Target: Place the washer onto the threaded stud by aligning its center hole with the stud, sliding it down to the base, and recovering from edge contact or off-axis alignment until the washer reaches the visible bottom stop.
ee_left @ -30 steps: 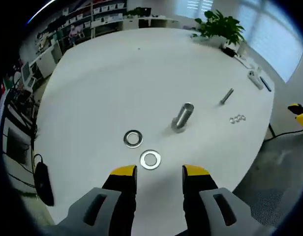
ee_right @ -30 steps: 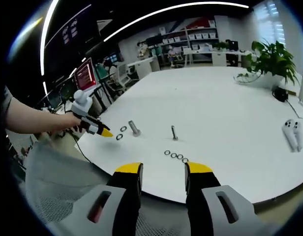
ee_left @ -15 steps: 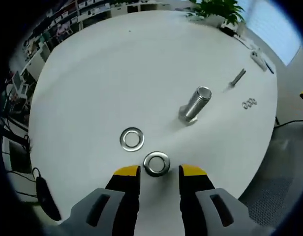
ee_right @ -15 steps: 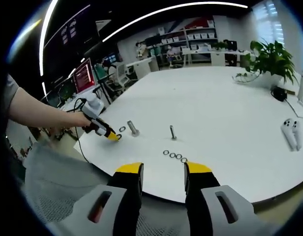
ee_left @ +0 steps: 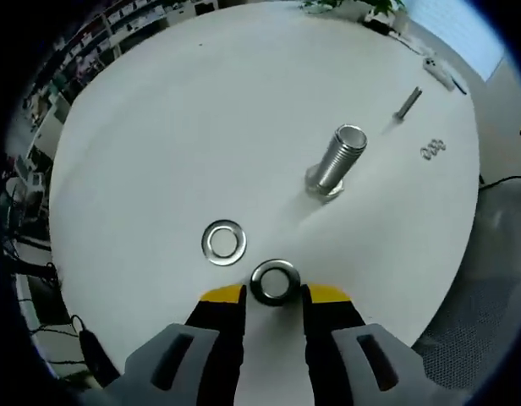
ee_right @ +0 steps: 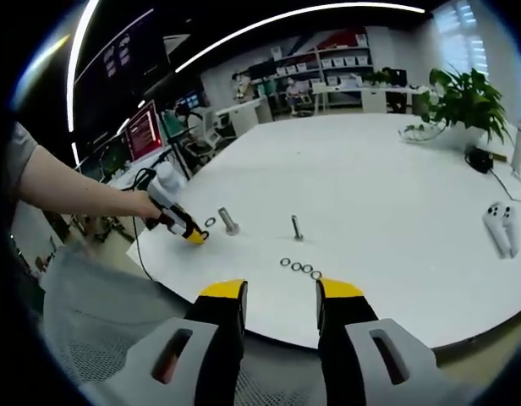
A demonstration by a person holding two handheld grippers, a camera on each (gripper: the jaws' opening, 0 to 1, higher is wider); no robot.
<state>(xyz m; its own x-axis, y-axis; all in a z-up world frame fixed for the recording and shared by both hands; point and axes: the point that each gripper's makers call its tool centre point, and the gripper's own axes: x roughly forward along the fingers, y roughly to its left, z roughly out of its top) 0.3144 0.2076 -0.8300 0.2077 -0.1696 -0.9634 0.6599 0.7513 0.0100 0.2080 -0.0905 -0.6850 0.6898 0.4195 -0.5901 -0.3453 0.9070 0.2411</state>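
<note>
A steel washer lies flat on the white table, right between the yellow fingertips of my left gripper. The jaws are open and stand close on both its sides. A second washer lies just up-left of it. The large threaded stud stands head-down further off to the upper right. In the right gripper view, a hand holds the left gripper low over the table edge beside the stud. My right gripper hangs open, holding nothing, off the table's near edge.
A thin bolt and a row of small washers lie beyond the large stud; both appear again as thin bolt and small washers. White controllers and a potted plant sit at the far right.
My left gripper has come down and forward until the near washer sits between its fingertips, and its jaws have narrowed a little. The right gripper has stayed put.
</note>
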